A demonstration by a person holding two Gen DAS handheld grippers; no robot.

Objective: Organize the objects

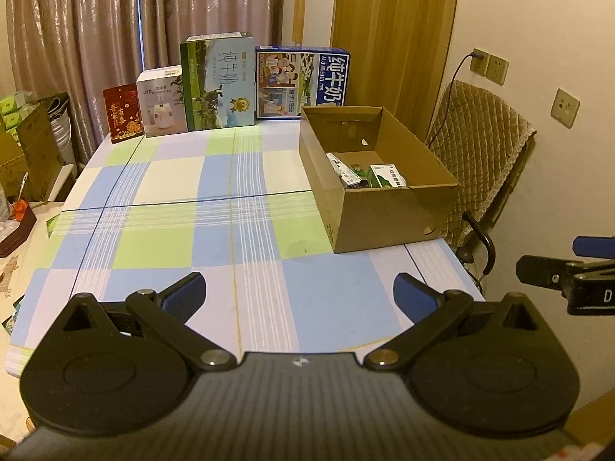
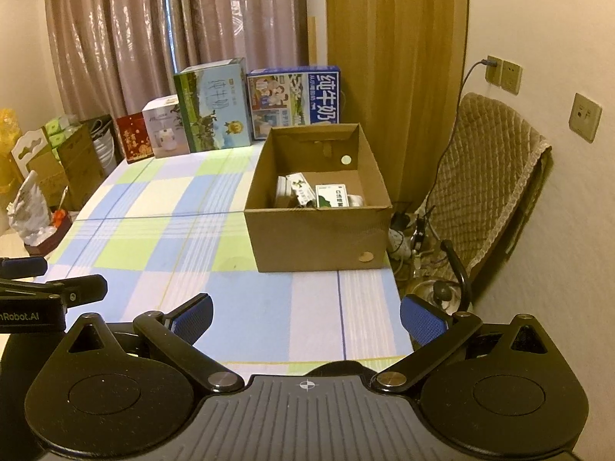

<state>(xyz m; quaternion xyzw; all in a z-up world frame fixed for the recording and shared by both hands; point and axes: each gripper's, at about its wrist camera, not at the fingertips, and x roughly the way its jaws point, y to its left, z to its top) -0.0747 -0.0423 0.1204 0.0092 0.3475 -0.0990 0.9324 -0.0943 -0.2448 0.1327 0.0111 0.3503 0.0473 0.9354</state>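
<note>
1. Behind everything hang brown curtains [image 1: 115, 38] and a wooden door [image 2: 392, 57], and a quilted chair [image 1: 484, 153] stands at the wall just beside the table.
2. Most of the view is the table [image 1: 173, 199] with its checked cloth of blue, green and white; the middle of it is bare.
3. Along the far edge stand four packages in a row: a blue milk carton [image 1: 303, 80], a green milk carton [image 1: 217, 80], a white humidifier box [image 1: 161, 101] and a small red box [image 1: 123, 113].
4. Near the right edge sits the open cardboard box [image 2: 319, 234], and several small packets [image 2: 330, 196] already lie inside, near its front wall.
5. My left gripper [image 1: 300, 296] is wide open and holds nothing; my right gripper [image 2: 305, 319] is the same. Both hover over the near edge.
6. My worry: the standing cartons touch each other, so reaching for one could tip its neighbour. The cardboard box is also close to the table edge, and a push from my fingers may slide it off toward the chair.
</note>
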